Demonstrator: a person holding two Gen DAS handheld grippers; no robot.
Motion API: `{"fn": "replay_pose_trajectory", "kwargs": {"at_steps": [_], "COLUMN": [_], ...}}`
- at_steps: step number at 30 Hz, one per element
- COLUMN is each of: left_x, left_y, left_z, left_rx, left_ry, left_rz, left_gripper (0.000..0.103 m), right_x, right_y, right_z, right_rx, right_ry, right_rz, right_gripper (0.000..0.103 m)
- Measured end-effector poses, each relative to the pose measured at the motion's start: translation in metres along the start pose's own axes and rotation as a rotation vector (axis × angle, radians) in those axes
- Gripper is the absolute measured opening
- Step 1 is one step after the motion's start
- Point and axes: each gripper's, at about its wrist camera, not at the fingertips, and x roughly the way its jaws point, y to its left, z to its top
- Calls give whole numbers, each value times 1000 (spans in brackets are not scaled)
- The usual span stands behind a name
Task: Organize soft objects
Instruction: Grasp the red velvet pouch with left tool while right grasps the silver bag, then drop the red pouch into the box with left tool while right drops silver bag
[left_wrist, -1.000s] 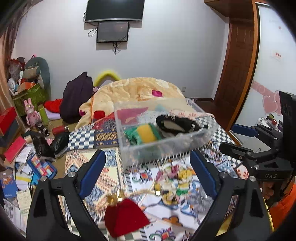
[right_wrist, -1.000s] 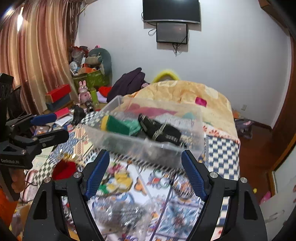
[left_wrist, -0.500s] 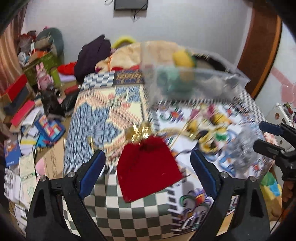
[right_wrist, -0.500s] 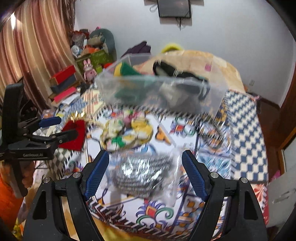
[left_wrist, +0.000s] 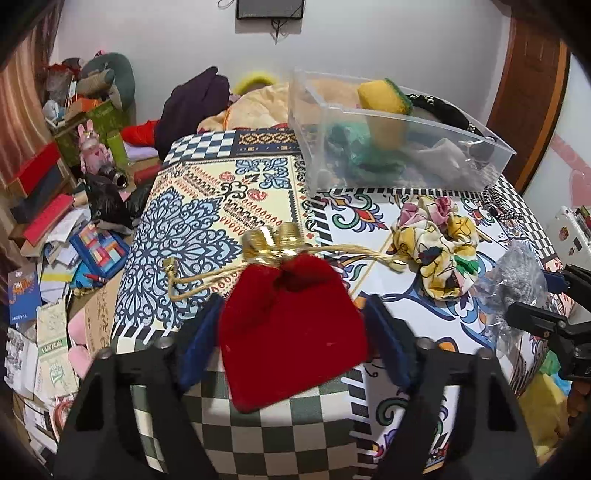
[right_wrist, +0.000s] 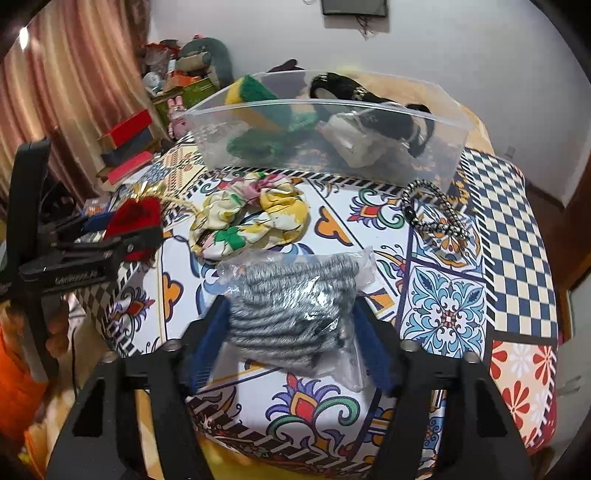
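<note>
A red velvet pouch (left_wrist: 291, 325) with gold drawstrings lies on the patterned table near its front edge. My left gripper (left_wrist: 295, 328) has closed its blue pads against both sides of the pouch. A clear bag of grey yarn (right_wrist: 291, 299) lies near the front edge, and my right gripper (right_wrist: 291, 332) presses its pads on both sides of the bag. A floral scrunchie (right_wrist: 251, 218) and a black-and-white braided band (right_wrist: 432, 214) lie loose between them. A clear plastic bin (right_wrist: 328, 136) at the back holds a yellow-green sponge (left_wrist: 384, 99), a green scrunchie and dark items.
The table (left_wrist: 192, 206) has a patterned cloth. Left of it the floor is cluttered with books, papers and boxes (left_wrist: 55, 236). A blanket-covered bed (left_wrist: 258, 103) lies behind the bin. A wooden door (left_wrist: 532, 85) stands at the back right.
Both grippers have dropped toward the table and moved forward. The left jaws have closed around the red pouch; the right jaws have closed around the yarn bag.
</note>
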Motion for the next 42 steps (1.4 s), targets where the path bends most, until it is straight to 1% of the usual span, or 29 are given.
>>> {"fn": "replay_pose_trajectory", "kwargs": {"at_steps": [1, 2, 4, 5, 7, 8, 10, 11, 12, 13, 14, 20, 26, 30, 36, 40, 42], "left_x": [-1, -2, -5, -6, -9, -10, -14, -16, -19, -21, -23, -36, -54, -65, -74, -79, -82], "left_y": [-1, -1, 0, 0, 0, -1, 0, 0, -1, -1, -2, -4, -13, -19, -23, -29, -32], "left_z": [0, -1, -1, -1, -2, -2, -1, -1, 0, 1, 2, 12, 29, 50, 80, 99, 111], "left_rx": [4, 4, -3, -7, -11, -12, -15, -15, -15, -13, -14, -11, 16, 33, 30, 46, 49], "left_ry": [-5, -11, -17, -18, -23, -26, -32, -35, -42, -46, -49, -88, -149, -200, -257, -303, -328], "left_rz": [-1, -6, -26, -29, -29, -29, -40, -43, -49, -56, -59, -76, -94, -110, -146, -136, -142], "left_gripper": [62, 59, 45, 45, 40, 38, 28, 25, 17, 6, 5, 5, 5, 5, 5, 5, 5], "right_x": [0, -1, -1, -1, -6, -9, -15, -18, -20, -23, -26, -47, -64, -68, -76, -75, -76], "right_y": [1, 2, 1, -1, -6, -8, -12, -13, -15, -17, -19, -22, -28, -31, -38, -44, -44], "right_z": [-1, -3, -3, -2, -4, -4, -5, -5, -4, -4, -2, 14, 35, 51, 72, 85, 90], "right_rx": [-1, 0, 8, 16, 33, 37, 46, 50, 55, 61, 66, 60, 60, 62, 75, 82, 82], "right_ry": [-3, -6, -11, -13, -19, -25, -38, -43, -49, -57, -64, -133, -208, -246, -306, -330, -340], "right_rz": [4, 2, 4, 6, 9, 4, -4, -9, -15, -18, -19, -52, -82, -100, -118, -134, -142], "right_gripper": [56, 54, 47, 45, 39, 38, 35, 35, 34, 34, 34, 34, 34, 34, 34, 34, 34]}}
